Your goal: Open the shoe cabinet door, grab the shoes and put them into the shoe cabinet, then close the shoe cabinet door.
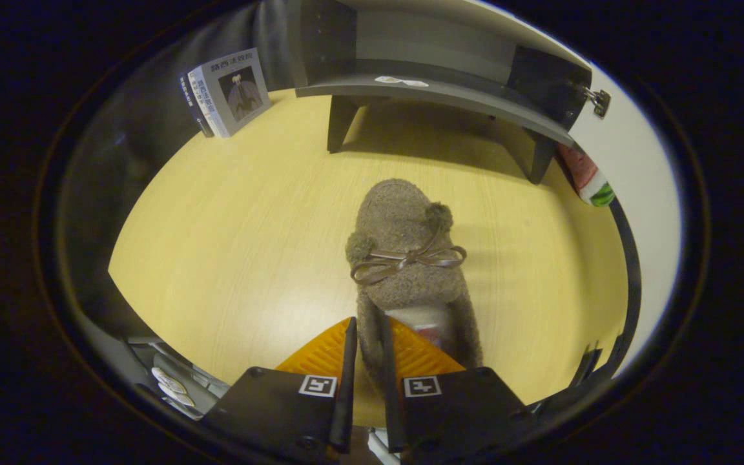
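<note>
A fuzzy brown slipper (404,258) with a ribbon bow and two pompoms points away from me over the yellow wooden table (236,245). My gripper (367,336) is shut on the slipper, its two fingers pinching the left wall of the heel opening. Whether the slipper rests on the table or hangs just above it I cannot tell. Beyond the toe stands the dark grey shoe cabinet (436,90) on short legs, with its inside shelf showing. Its white door (643,161) is swung open to the right, and a metal hinge (598,100) shows at the cabinet's corner.
A few books (227,90) stand upright at the back left of the table. A red and green object (588,177) lies beside the cabinet's right leg. The table's near edges curve away left and right of the fingers.
</note>
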### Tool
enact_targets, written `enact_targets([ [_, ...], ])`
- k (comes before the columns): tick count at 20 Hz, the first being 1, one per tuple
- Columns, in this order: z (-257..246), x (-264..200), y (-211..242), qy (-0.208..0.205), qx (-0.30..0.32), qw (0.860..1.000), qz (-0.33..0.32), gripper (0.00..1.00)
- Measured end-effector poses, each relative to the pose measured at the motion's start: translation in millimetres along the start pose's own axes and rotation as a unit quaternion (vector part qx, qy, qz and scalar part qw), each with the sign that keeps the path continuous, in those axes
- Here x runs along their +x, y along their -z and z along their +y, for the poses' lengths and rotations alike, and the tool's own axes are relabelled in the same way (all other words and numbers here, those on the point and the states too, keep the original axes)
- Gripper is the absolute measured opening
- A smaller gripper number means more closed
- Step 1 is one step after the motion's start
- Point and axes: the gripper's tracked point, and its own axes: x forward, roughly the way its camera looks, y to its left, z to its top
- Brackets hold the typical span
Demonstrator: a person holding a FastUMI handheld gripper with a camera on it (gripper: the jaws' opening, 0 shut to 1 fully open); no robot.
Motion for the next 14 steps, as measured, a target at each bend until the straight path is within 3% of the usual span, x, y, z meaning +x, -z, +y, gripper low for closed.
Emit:
enact_targets([
  [5, -5, 9, 2, 0.013, -0.002, 1.000, 0.004, 0.22],
  [9, -3, 7, -2, 0.017, -0.009, 1.000, -0.010, 0.04],
  [14, -8, -5, -11, 0.022, 0.038, 0.999, -0.033, 0.03],
])
